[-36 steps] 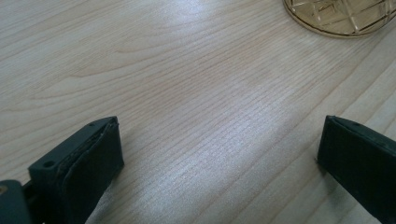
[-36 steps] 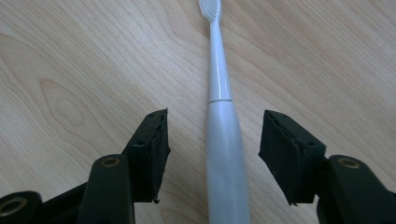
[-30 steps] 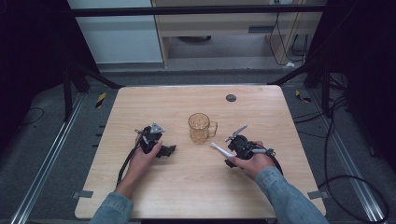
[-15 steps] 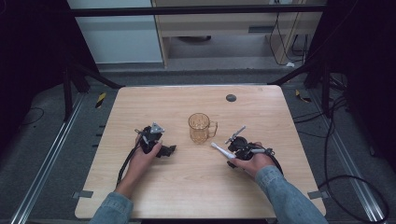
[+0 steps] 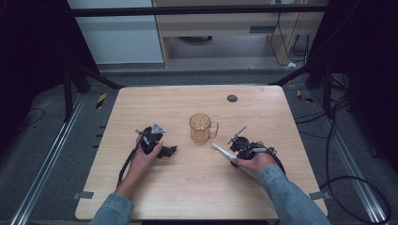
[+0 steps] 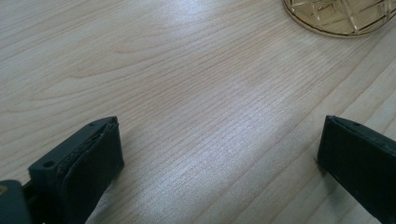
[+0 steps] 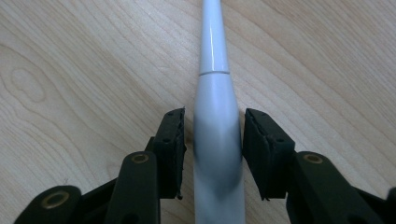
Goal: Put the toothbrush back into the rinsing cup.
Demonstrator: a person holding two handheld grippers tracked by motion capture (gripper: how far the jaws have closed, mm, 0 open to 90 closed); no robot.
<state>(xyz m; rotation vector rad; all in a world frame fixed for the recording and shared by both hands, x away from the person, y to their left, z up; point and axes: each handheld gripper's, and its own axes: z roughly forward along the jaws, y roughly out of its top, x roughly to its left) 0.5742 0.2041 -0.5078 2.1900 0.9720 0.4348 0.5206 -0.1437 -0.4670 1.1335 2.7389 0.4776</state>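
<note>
— Two claws, one stick. Which is nearer?
— The right claw (image 7: 212,135). The stick (image 7: 212,56) lies flat on the table (image 5: 187,197), just right of the mug (image 5: 201,128). Its near end sits between the jaws, and the rest runs straight ahead of the claw.
— So the long axis lines up with the claw?
— Yes. Seen from above, its thin tip points back toward the mug's base.
— Gripped yet?
— Not quite. The jaws have just been closing on it. One pad looks to be touching, while the other shows a sliver of gap, so I'd call it not yet clamped.
— What does the stick look like?
— White, smooth and glossy. It's thick where the jaws stand, with a seam where it narrows to a slim neck.
— And the left claw (image 6: 219,154)?
— Spread wide and empty, resting on the table left of the mug.
</note>
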